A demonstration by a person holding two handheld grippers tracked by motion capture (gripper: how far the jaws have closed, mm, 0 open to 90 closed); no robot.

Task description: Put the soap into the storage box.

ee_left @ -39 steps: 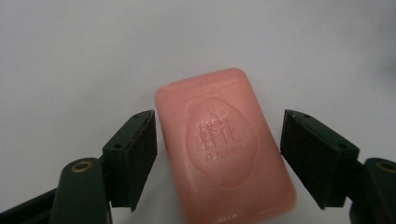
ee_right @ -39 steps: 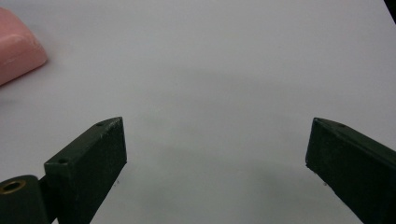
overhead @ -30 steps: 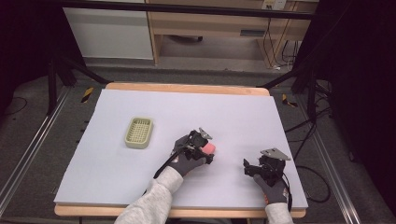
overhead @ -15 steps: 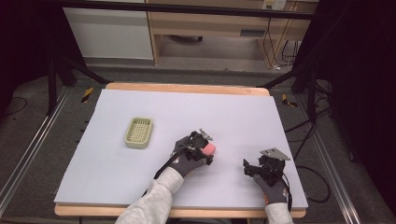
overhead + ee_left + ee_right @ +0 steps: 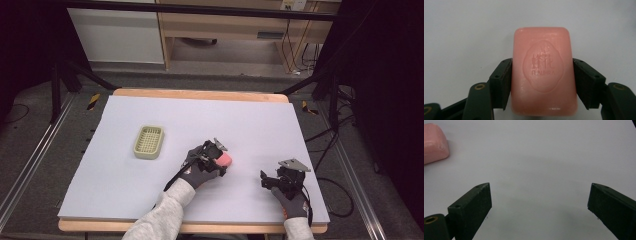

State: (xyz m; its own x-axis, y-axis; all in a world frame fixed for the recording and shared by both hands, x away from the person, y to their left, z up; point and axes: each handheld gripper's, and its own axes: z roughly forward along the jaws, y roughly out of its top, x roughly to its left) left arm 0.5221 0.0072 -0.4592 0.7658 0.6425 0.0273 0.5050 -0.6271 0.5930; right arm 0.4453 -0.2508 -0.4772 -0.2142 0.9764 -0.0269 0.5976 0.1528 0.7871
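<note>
Pink soap bar (image 5: 544, 71): lying near surface (image 5: 250, 120) centre, clamped by its long sides in left gripper (image 5: 216, 159).
Soap dish (image 5: 149, 142): well left of bar, empty.
Step, judged: grasp made; next, lift and carry to dish.
Right gripper (image 5: 276, 181): jaws spread wide, nothing between, low near front edge.
Left hand (image 5: 199, 169): gloved, forearm angled forward-right.

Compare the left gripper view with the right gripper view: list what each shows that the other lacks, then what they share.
Left gripper view alone: the left claw with its black jaws pressed against both long sides of the pink rectangular soap bar, and the embossed emblem and lettering on the bar's top face.

Right gripper view alone: the right claw, its black jaws spread wide with nothing between them, over bare surface.

Shared: the pale lavender table sheet and the soap bar, which sits at the upper left corner of the right gripper view.
</note>
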